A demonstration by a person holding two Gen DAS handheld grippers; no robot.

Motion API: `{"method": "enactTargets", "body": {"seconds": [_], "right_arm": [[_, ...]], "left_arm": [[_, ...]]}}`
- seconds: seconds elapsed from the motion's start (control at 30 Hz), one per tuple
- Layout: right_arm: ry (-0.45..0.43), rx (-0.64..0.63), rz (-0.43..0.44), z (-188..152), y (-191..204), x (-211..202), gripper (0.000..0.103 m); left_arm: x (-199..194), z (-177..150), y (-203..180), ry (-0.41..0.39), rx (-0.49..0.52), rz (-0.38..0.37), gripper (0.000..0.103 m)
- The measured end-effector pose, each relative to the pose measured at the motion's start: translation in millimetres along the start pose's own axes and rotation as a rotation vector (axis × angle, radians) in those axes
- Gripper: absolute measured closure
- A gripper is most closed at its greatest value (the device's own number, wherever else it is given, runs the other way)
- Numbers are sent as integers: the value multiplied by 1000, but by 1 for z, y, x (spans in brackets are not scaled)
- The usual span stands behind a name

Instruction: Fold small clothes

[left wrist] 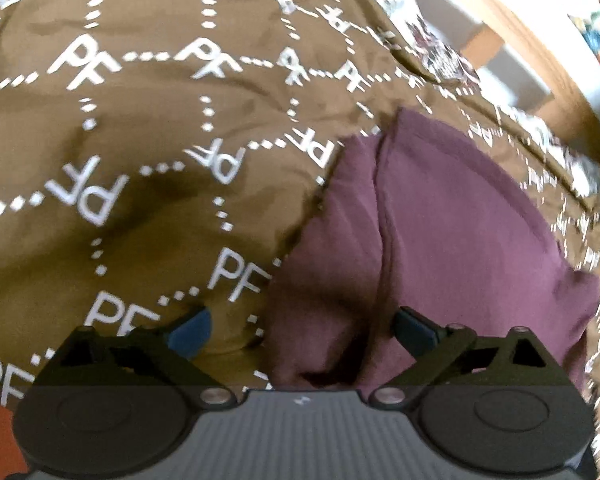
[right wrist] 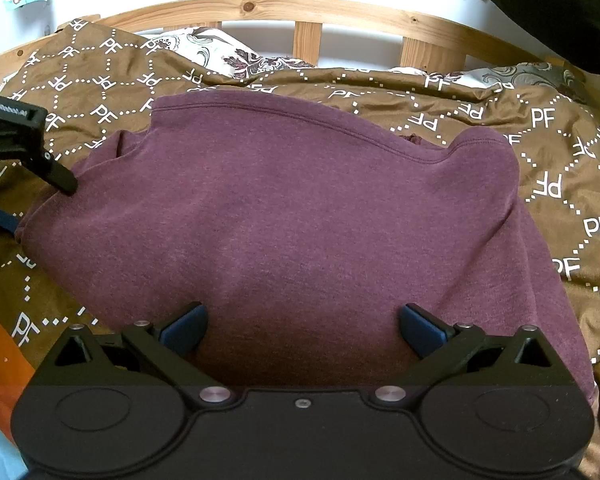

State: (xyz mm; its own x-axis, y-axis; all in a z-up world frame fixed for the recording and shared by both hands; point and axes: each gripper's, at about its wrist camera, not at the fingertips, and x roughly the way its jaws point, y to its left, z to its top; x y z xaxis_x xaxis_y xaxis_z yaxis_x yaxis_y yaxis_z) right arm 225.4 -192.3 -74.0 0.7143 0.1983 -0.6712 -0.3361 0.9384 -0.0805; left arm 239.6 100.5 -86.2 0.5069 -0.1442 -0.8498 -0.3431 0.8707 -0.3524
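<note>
Your purple shirt (right wrist: 284, 216) lies on the bed, on top of the brown blanket (right wrist: 552, 152) with white "PF" letters all over it. The shirt looks folded over, with a stitched edge running along its far side.

Your right tool (right wrist: 302, 328) sits low over the near part of the shirt. Its two blue fingers (right wrist: 186, 330) are spread wide apart, and nothing is between them but the cloth lying below.

Your left tool (left wrist: 300, 330) is by the left edge of the shirt. Its fingers are spread wide too. One blue finger (left wrist: 192, 330) is over the blanket and the other is over the purple cloth. It is not pinching anything.

Behind the blanket you can see a flowery sheet (right wrist: 236, 58) and the wooden bed frame (right wrist: 308, 12).
</note>
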Motion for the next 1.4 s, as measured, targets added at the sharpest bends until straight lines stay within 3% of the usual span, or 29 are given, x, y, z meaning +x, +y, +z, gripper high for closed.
{"method": "enactTargets", "body": {"seconds": [0.2, 0.3, 0.4, 0.6, 0.67, 0.83, 1.03, 1.23, 1.4], "right_arm": [[1, 3, 4, 0, -1, 1, 0], [2, 5, 6, 0, -1, 1, 0], [3, 6, 8, -1, -1, 0, 0], [4, 5, 10, 0, -2, 1, 0], [4, 5, 9, 0, -3, 1, 1], [27, -12, 22, 2, -5, -2, 1], [25, 52, 35, 10, -31, -24, 1], [-81, 151, -112, 20, -84, -55, 1], [-151, 168, -226, 20, -126, -79, 1]], "left_arm": [[2, -2, -19, -24, 104, -65, 2], [9, -1, -20, -21, 117, -33, 3], [14, 3, -14, -25, 99, -18, 10], [9, 0, -14, -43, 116, -68, 44], [7, -1, -15, -38, 125, -80, 61], [-1, -5, -23, -76, 137, -89, 83], [-36, -13, -59, -182, 276, -96, 86], [-70, -11, -125, -224, 380, -96, 87], [-85, -31, -207, -251, 525, -121, 88]]}}
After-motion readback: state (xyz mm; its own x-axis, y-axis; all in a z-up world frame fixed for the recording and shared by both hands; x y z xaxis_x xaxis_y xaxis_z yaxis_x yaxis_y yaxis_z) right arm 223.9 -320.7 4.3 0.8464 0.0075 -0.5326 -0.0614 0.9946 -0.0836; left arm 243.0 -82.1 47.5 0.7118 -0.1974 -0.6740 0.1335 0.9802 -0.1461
